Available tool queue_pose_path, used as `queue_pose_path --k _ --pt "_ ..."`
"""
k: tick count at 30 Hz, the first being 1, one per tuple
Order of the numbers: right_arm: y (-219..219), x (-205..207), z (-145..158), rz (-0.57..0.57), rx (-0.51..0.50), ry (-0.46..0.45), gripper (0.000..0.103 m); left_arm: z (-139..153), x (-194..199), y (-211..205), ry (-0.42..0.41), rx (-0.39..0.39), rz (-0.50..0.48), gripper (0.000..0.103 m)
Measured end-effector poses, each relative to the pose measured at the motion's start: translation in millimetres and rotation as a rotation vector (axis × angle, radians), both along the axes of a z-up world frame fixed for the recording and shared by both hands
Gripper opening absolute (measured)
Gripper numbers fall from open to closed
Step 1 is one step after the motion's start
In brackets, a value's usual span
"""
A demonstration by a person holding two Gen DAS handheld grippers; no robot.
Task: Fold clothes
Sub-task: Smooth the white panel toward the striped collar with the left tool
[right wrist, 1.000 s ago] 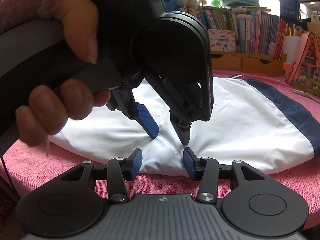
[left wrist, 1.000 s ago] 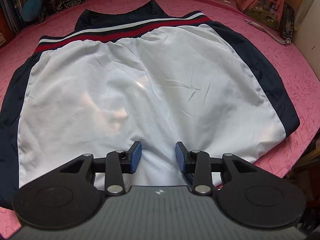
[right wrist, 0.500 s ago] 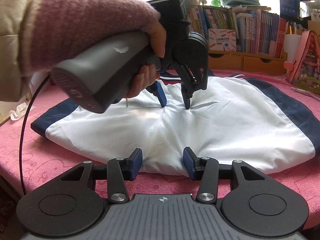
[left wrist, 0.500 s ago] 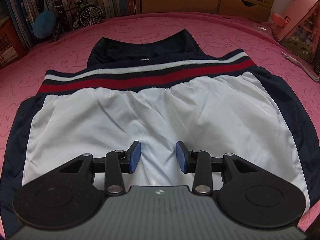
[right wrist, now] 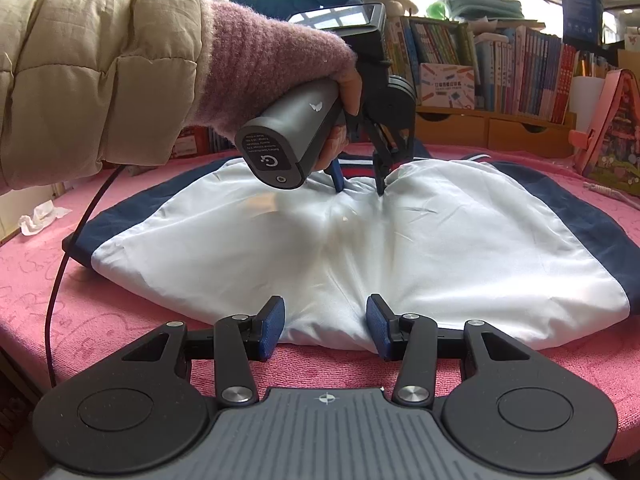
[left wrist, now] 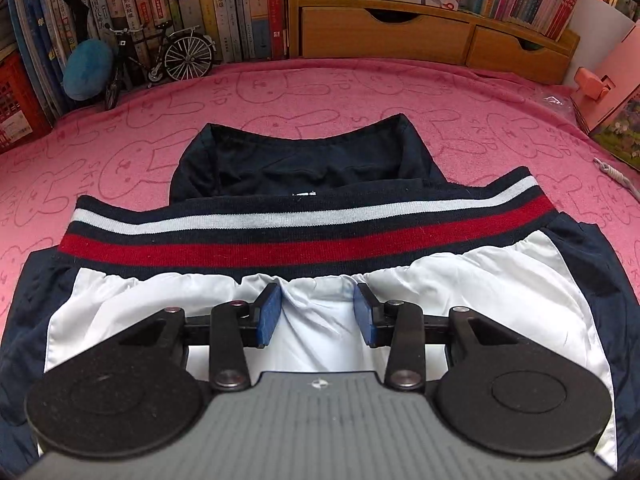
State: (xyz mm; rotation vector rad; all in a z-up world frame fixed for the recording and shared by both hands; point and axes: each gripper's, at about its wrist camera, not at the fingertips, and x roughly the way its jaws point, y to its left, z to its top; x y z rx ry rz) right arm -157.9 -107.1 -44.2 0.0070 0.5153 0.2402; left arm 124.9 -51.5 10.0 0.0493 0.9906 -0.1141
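A white jacket (left wrist: pixel 460 292) with navy side panels lies flat on the pink rabbit-print cover (left wrist: pixel 320 96). Its red, white and navy striped band (left wrist: pixel 304 236) and navy collar (left wrist: pixel 312 160) are at the far end. My left gripper (left wrist: pixel 318 312) points steeply down at the white fabric just short of the striped band. Its jaws are opening, with a small pucker of fabric between the blue pads. From the right wrist view, the left gripper (right wrist: pixel 360 190) has its tips on the cloth, held by a hand in a pink cuff. My right gripper (right wrist: pixel 326 328) stands open at the jacket's (right wrist: pixel 440 248) near edge.
Book shelves, a toy bicycle (left wrist: pixel 168 56), a blue plush ball (left wrist: pixel 86 68) and wooden drawers (left wrist: pixel 400 36) line the far side. A pink house-shaped box (right wrist: pixel 612 132) stands at the right. A crumpled tissue (right wrist: pixel 42 216) and the left gripper's cable (right wrist: pixel 64 264) are at the left.
My left gripper has travelled across the white panel, away from the right gripper, up to the striped band, and its jaws have widened slightly. The right gripper has kept still.
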Motion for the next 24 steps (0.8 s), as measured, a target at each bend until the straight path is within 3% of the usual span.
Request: queue_pose_path --k 6,11,15,19,24 --pt "-1 1 -1 0.001 -0.005 -0.005 0.046 2 7 2 -0.014 -0.012 0.010 0.040" --pt "-2 0 -2 0.006 -0.006 -0.009 0.046 21 -6 13 -0.007 -0.070 0.023 0.038" --pt "-2 0 -1 0.003 -0.003 -0.010 0.046 38 -55 3 0.001 -0.104 -0.091 0.038" --pt "-2 1 -1 0.002 0.002 -0.010 0.046 37 -110 0 0.054 -0.102 -0.184 0.038" --pt "-3 2 -1 -0.003 0.012 -0.006 0.046 21 -144 8 0.148 -0.129 -0.207 0.038"
